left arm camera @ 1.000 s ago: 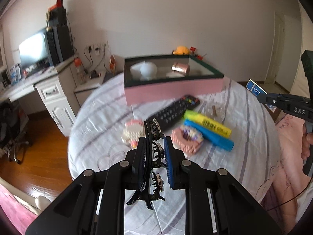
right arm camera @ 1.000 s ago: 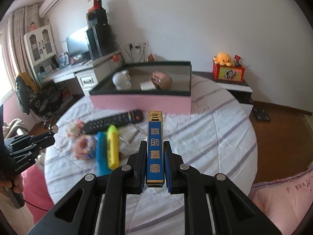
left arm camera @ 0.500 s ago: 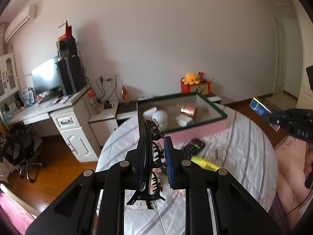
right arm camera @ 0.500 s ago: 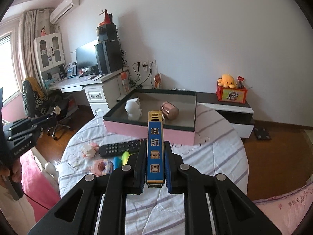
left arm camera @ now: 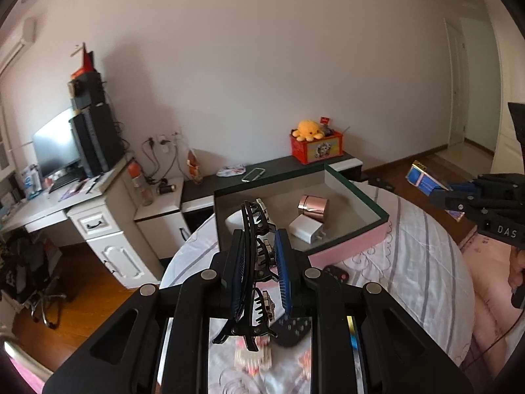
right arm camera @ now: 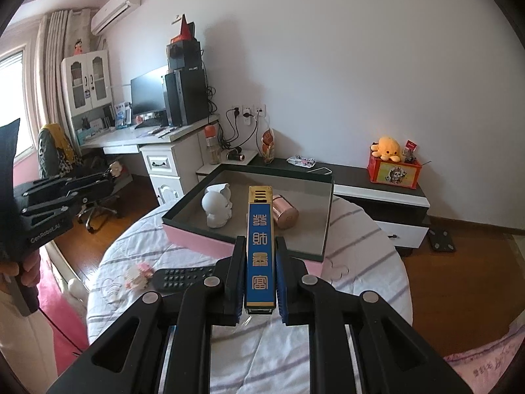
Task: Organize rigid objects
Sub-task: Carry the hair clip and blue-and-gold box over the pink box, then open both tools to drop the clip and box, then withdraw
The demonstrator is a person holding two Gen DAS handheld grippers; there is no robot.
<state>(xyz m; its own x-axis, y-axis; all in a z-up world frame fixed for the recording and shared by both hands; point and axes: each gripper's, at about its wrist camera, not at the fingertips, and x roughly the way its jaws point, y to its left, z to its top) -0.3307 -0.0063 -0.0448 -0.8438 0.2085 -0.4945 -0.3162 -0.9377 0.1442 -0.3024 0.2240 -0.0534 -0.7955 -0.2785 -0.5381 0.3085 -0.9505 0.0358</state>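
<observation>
Left gripper clamped on hair claw clip; right gripper on blue box. Risk: slippage before tray is reached.

Both claws were matte black plastic, each with 2 blue-padded fingers and silver round screws.

The blue box carries four gold Chinese characters down its face. The right gripper body reads "DAS"; the left gripper body reads "GenRobot.AI".
</observation>
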